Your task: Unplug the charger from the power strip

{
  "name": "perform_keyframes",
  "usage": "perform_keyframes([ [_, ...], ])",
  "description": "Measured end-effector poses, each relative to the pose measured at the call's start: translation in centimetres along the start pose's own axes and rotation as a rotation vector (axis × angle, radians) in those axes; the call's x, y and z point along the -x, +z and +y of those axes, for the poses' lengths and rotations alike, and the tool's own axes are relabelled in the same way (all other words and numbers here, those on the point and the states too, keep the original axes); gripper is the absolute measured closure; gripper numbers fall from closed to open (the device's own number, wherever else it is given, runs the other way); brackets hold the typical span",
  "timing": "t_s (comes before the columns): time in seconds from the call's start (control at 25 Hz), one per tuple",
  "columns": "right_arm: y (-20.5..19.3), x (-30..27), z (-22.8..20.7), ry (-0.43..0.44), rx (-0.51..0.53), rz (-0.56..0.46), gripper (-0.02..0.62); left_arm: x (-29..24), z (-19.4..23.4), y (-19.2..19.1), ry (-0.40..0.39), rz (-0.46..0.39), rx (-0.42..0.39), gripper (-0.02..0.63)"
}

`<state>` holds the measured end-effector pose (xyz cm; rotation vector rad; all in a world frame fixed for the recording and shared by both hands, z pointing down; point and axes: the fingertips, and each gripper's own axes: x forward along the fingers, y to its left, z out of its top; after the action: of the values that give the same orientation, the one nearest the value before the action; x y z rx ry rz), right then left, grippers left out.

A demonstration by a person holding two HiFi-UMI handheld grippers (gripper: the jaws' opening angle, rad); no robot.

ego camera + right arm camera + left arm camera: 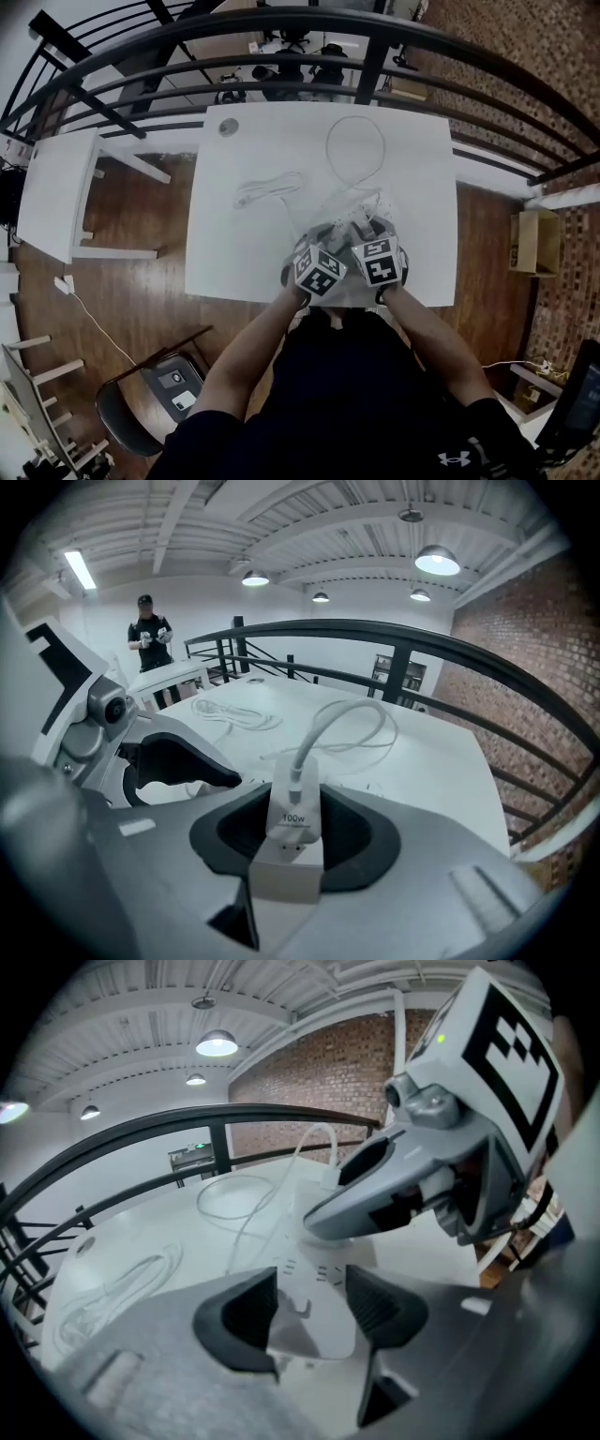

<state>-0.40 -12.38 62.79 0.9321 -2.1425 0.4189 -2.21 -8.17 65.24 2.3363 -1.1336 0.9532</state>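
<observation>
A white power strip (362, 208) lies on the white table (244, 253), near its front edge. The left gripper (310, 1309) has both dark pads pressed on the strip's end (311, 1283). A white charger (293, 815) marked 100W stands plugged into the strip (285, 878), and its white cable (342, 719) arcs up and away in a loop (354, 150). The right gripper (293, 834) holds the charger with a pad against each side. Both grippers (328, 234) (371, 228) sit side by side over the strip in the head view, where they hide the charger.
A second coiled white cable (267, 190) lies left of the strip, and a small round disc (228, 127) sits at the table's far left corner. A black railing (309, 37) curves behind the table. A white bench (56, 192) stands left, a chair (155, 394) near left. A person (148, 635) stands far off.
</observation>
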Motion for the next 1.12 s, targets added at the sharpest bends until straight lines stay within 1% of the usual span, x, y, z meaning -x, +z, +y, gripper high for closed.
perform_keyframes([
  [0.2,-2.3,2.4,-1.9,-0.044,-0.079,-0.002,0.453,-0.3,-2.0,1.4,-0.031,-0.011,-0.079,0.373],
  [0.4,-4.5,4.2,-3.7,-0.083,-0.119,-0.001,0.453,-2.1,-5.2,2.3,-0.128,-0.001,-0.135,0.373],
  [0.56,-5.7,5.3,-5.0,-0.101,-0.139,-0.007,0.453,-3.1,-7.1,2.7,-0.166,-0.012,-0.135,0.371],
  [0.68,-5.9,5.6,-5.4,-0.105,-0.150,-0.018,0.454,-3.3,-7.5,2.9,-0.174,-0.039,-0.124,0.371],
  [0.84,-5.9,5.8,-5.6,-0.105,-0.157,-0.030,0.454,-3.4,-7.6,3.1,-0.177,-0.074,-0.130,0.371],
  [1.12,-5.7,5.6,-5.1,-0.116,-0.119,-0.020,0.454,-3.4,-7.4,2.8,-0.167,-0.056,-0.130,0.371],
])
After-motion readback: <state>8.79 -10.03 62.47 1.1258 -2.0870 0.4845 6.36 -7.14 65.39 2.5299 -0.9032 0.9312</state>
